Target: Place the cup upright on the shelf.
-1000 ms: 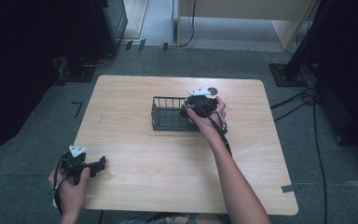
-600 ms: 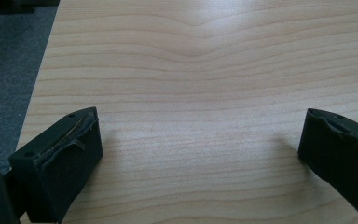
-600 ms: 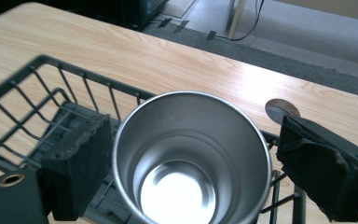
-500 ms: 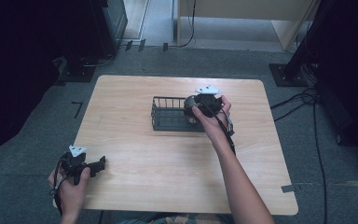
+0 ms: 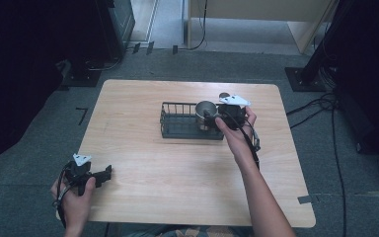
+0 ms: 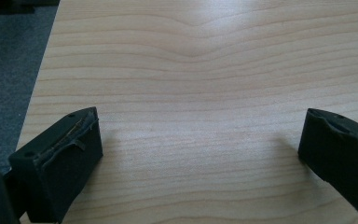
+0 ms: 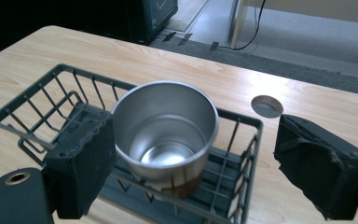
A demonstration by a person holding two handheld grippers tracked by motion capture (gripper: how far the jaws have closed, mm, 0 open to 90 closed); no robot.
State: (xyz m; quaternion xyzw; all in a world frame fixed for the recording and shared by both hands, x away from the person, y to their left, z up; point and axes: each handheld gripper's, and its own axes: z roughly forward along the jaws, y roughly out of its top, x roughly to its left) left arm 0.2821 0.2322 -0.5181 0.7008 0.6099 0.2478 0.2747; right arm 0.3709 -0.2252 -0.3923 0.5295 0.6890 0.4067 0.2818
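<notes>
Your right gripper has drawn back off the steel cup, jaws wide around it, cup base hidden by the wire basket, your left gripper wide open near the table's front-left edge, small round disc beyond.

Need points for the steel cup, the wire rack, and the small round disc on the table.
steel cup [image 7: 165,126], right gripper view, inner wall.
wire rack [image 7: 37,95], right gripper view, top rim wire at its far end.
round disc [image 7: 267,106], right gripper view, centre of its flat face.
</notes>
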